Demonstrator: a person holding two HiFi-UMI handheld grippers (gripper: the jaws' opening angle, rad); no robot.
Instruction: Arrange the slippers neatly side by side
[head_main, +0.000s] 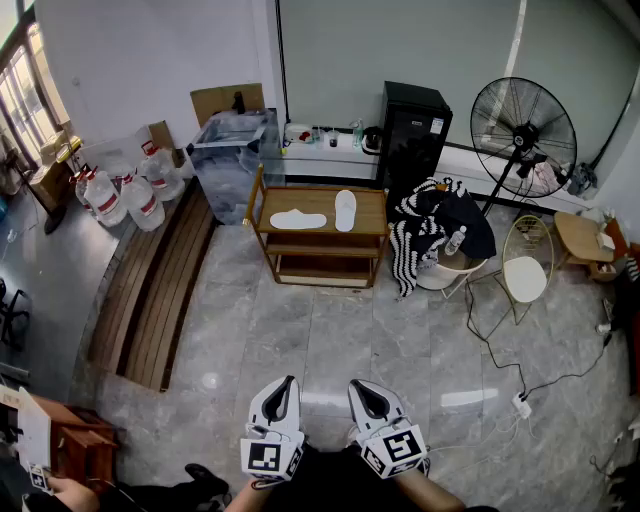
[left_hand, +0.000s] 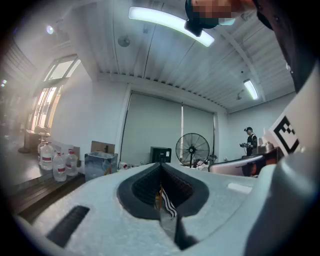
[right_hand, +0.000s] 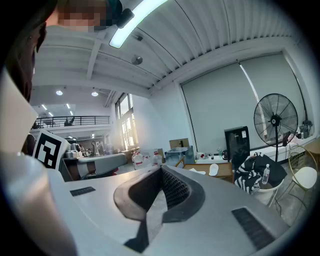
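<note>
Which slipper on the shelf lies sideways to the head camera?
The left slipper: its length runs along the shelf, while the right slipper points front to back.

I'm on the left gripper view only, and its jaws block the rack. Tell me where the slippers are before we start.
Observer: Both white slippers sit on the top shelf of the wooden rack, as the head view shows.
Operator: Describe how they lie.
Observer: Unpaired. The left slipper lies crosswise and the right slipper points away from us, roughly square to it, with a gap between them.
Operator: Report the right gripper.
Observer: The right gripper is shut with nothing in it, low beside the left gripper and far short of the rack.
</note>
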